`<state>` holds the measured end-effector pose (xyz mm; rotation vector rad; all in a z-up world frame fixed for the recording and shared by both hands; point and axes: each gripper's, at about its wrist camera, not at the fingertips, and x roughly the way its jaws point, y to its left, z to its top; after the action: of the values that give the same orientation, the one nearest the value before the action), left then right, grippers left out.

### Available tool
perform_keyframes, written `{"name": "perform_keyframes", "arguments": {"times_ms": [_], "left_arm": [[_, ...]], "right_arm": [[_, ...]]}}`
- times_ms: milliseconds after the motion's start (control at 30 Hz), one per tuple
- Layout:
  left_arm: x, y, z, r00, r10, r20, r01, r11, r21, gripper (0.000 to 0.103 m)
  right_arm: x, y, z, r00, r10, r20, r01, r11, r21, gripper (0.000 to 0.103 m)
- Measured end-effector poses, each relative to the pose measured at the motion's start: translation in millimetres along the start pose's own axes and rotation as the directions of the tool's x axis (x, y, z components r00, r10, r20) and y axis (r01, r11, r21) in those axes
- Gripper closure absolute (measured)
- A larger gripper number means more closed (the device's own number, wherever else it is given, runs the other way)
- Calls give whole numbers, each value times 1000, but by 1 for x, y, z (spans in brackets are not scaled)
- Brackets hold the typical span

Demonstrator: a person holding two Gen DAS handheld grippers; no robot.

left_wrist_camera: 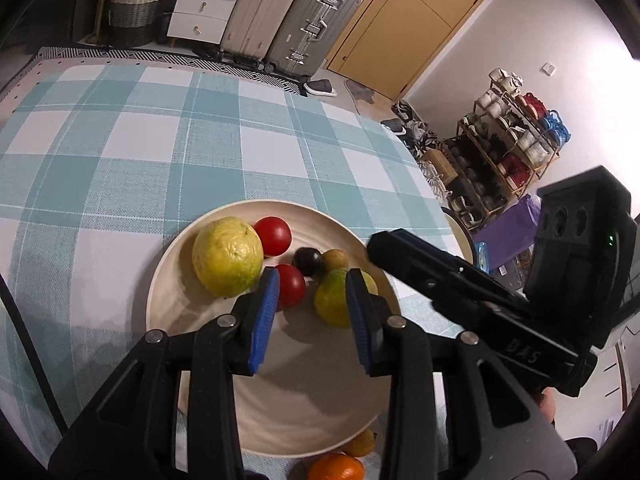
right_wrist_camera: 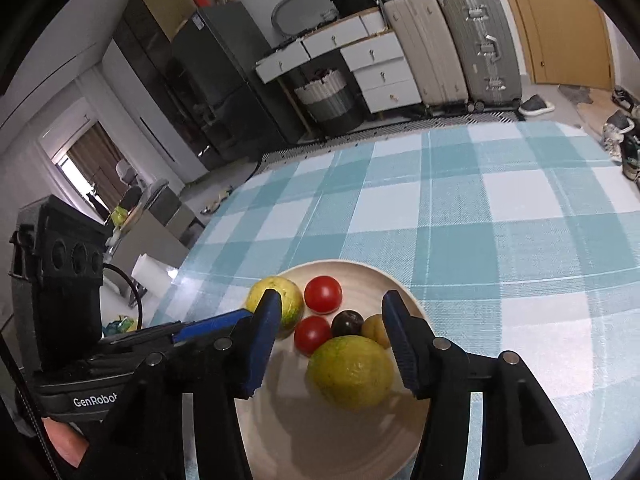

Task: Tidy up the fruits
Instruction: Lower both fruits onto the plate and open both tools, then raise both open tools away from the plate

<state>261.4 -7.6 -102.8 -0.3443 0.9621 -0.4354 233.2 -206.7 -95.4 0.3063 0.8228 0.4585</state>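
A cream plate (left_wrist_camera: 192, 320) on the checked tablecloth holds a big yellow fruit (left_wrist_camera: 227, 256), two red tomatoes (left_wrist_camera: 274, 235) (left_wrist_camera: 290, 290), a dark plum (left_wrist_camera: 307, 261), a small tan fruit (left_wrist_camera: 336, 259) and a green-yellow citrus (left_wrist_camera: 332, 304). My left gripper (left_wrist_camera: 314, 280) hovers open over the plate with nothing between its blue pads (left_wrist_camera: 264, 320). My right gripper (right_wrist_camera: 331, 300) is open too. The green-yellow citrus (right_wrist_camera: 352, 372) lies on the plate (right_wrist_camera: 320, 440) between its fingers, clear of the left pad. The left gripper (right_wrist_camera: 236, 318) comes in from the left beside the yellow fruit (right_wrist_camera: 294, 300).
An orange (left_wrist_camera: 336, 467) and a small yellow fruit (left_wrist_camera: 360, 442) lie on the cloth at the plate's near edge. The right gripper (left_wrist_camera: 384, 246) reaches in from the right. Checked cloth (right_wrist_camera: 500, 220) stretches beyond the plate. Suitcases (right_wrist_camera: 452, 48), drawers and a shoe rack (left_wrist_camera: 508, 148) stand off the table.
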Motion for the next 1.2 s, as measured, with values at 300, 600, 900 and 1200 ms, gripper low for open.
{"name": "perform_keyframes", "arguments": {"times_ms": [300, 600, 900, 1200], "left_arm": [[-33, -15, -10, 999, 31, 31, -31, 999, 12, 69], [-73, -29, -33, 992, 102, 76, -106, 993, 47, 66], [-106, -40, -56, 984, 150, 100, -157, 986, 62, 52], [-137, -53, -81, 961, 230, 156, -247, 964, 101, 30]], "right_arm": [[-37, 13, -7, 997, -6, 74, 8, 1000, -19, 35], [-87, 26, -19, 986, -36, 165, 42, 999, -29, 30], [-123, 45, -37, 977, -27, 212, 44, 996, -77, 20], [-147, 62, -61, 970, -25, 241, 54, 992, -112, 13]]}}
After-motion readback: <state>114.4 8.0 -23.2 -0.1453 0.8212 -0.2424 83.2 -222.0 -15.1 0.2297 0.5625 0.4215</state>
